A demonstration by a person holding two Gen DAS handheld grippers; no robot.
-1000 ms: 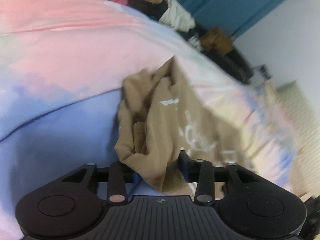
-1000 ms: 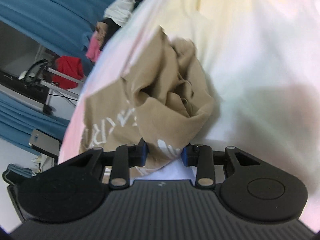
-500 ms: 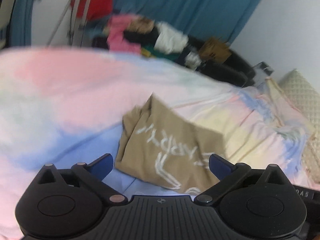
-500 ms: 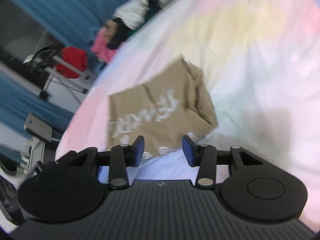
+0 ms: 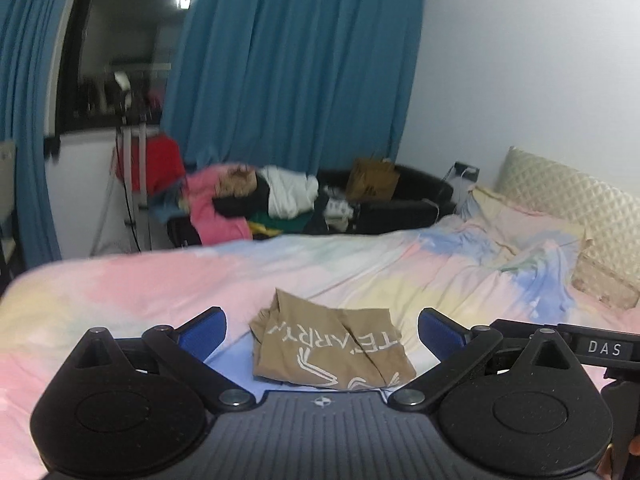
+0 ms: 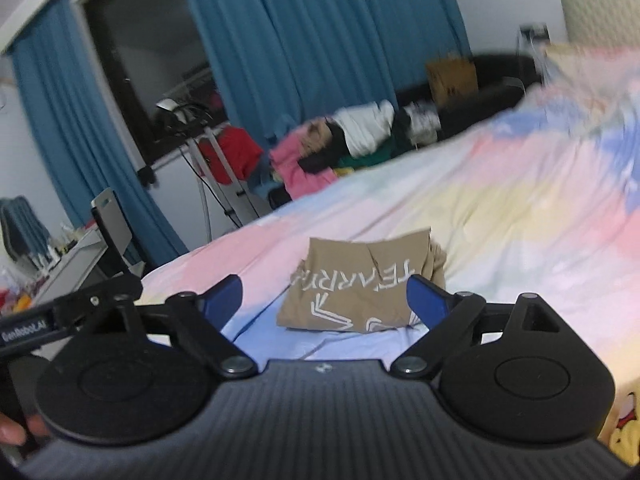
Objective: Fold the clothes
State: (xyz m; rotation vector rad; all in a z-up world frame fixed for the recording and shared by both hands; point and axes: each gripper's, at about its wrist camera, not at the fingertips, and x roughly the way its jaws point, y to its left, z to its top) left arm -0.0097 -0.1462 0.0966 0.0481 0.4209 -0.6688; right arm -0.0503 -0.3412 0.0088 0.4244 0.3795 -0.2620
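A tan garment (image 5: 332, 346) with white lettering lies folded into a compact rectangle on the pastel bedspread (image 5: 132, 292). In the left wrist view my left gripper (image 5: 322, 330) hangs above and in front of it, jaws wide open and empty. The same tan garment (image 6: 360, 284) shows in the right wrist view, beyond my right gripper (image 6: 324, 300). Its jaws are still opening, and nothing is between the blue pads (image 6: 222, 298). Neither gripper touches the cloth.
A heap of mixed clothes (image 5: 260, 196) lies beyond the bed's far edge, beside a black sofa (image 5: 400, 196) with a brown paper bag (image 5: 372, 178). Blue curtains (image 5: 296, 60) hang behind. Pillows and a padded headboard (image 5: 576, 208) stand at the right. A desk (image 6: 68, 260) is at the left.
Both grippers let go of the tan garment, opened wide, and lifted up and back from it. The garment now lies folded on the bed, farther away in both views.
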